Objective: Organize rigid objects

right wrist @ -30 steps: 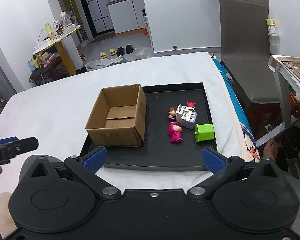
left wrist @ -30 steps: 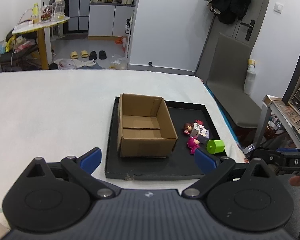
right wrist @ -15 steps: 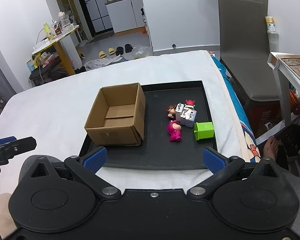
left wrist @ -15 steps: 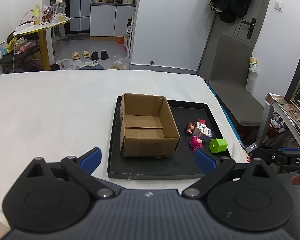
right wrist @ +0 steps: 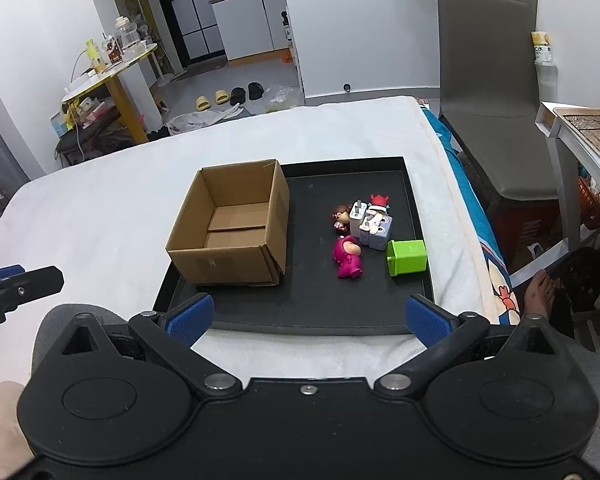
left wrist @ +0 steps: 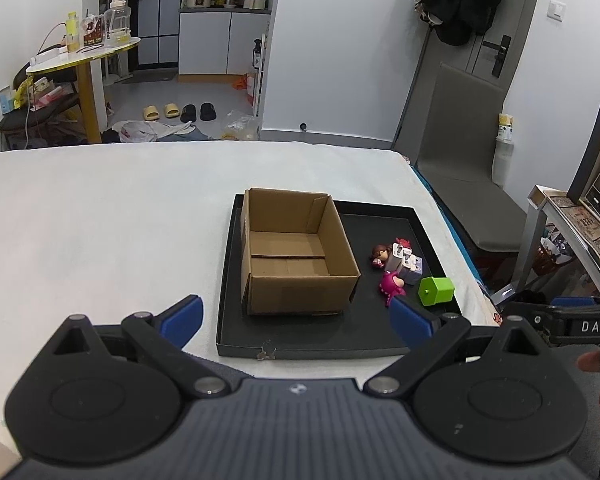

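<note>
An open, empty cardboard box (left wrist: 296,256) (right wrist: 232,224) stands on the left half of a black tray (left wrist: 320,340) (right wrist: 312,184). Right of the box lie a magenta figurine (left wrist: 391,285) (right wrist: 347,257), a green cube-shaped toy (left wrist: 436,290) (right wrist: 406,257), a white and lilac block toy (right wrist: 370,222) and two small dolls (right wrist: 341,216). My left gripper (left wrist: 296,318) is open, near the tray's front edge, holding nothing. My right gripper (right wrist: 306,318) is open too, also short of the tray's front edge, with nothing between its blue pads.
The tray rests on a white-covered surface (left wrist: 100,220) with bare room to its left. A grey chair (right wrist: 488,92) and a side desk (right wrist: 580,128) stand off the right edge. A person's bare foot (right wrist: 540,292) shows lower right.
Both grippers have drifted slightly nearer the tray and stay open. The toys and box have not moved.
</note>
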The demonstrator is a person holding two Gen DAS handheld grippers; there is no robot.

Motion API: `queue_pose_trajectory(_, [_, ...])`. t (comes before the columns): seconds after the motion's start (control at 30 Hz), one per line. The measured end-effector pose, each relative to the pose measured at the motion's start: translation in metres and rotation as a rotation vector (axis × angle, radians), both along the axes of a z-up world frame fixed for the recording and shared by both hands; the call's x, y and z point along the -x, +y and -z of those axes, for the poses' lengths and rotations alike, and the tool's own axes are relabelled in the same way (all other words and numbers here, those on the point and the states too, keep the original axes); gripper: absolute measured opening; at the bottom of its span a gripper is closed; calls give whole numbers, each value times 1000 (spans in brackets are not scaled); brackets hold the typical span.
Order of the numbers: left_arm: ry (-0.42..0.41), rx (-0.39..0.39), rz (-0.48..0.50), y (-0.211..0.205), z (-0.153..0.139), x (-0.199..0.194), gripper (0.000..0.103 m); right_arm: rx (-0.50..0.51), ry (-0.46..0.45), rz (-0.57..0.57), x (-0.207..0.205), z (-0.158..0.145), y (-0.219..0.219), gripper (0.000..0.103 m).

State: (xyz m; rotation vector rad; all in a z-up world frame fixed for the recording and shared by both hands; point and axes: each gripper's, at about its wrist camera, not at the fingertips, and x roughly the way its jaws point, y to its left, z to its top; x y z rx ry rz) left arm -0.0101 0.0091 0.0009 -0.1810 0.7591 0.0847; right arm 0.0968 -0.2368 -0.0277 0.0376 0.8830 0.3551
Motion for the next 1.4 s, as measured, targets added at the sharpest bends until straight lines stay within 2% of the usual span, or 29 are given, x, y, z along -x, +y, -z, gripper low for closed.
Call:
queue_pose_trajectory(0.8, [22, -12, -11, 2, 6, -7, 99, 12, 4, -7, 1, 2, 3, 103])
queue_pose_trajectory(1.4, [76, -4, -15, 9, 19, -34, 99, 9, 25, -7, -20, 9, 3, 103])
